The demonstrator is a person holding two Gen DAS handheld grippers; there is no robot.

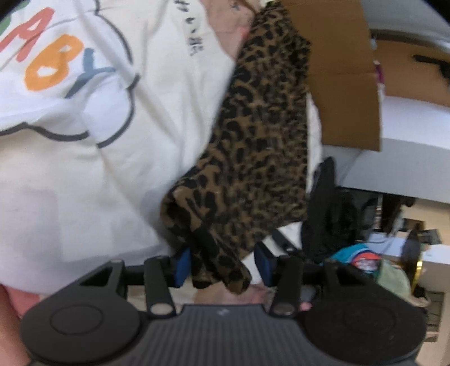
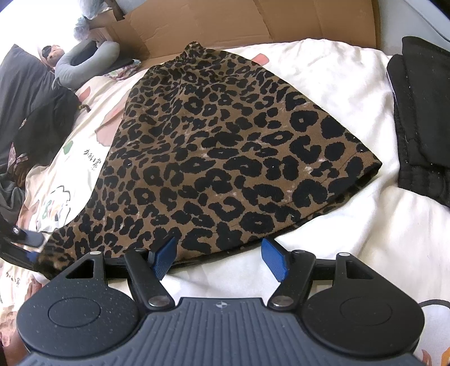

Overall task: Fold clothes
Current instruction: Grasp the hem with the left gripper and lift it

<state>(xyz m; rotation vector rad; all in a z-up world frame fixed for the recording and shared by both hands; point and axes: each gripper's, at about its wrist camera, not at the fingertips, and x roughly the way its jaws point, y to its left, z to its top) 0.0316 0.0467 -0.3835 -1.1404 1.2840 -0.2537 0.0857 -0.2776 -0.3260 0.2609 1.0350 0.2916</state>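
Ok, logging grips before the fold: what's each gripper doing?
Left gripper: leopard-print garment between its fingers; grip cannot be told.
Right gripper: open, holding nothing.

Leopard-print garment [image 2: 225, 146]: ribbed knit cloth, matt, lightly pilled. Cream bedsheet [image 2: 337, 84]: smooth cloth. Cardboard [image 2: 253, 22]: matt.

Home bedroom: printed duvet [image 2: 323, 73] covering bed, grey neck pillow [image 2: 84, 60] lying at far edge, cardboard box [image 2: 253, 22] standing behind, black clothes [image 2: 422, 118] lying alongside.
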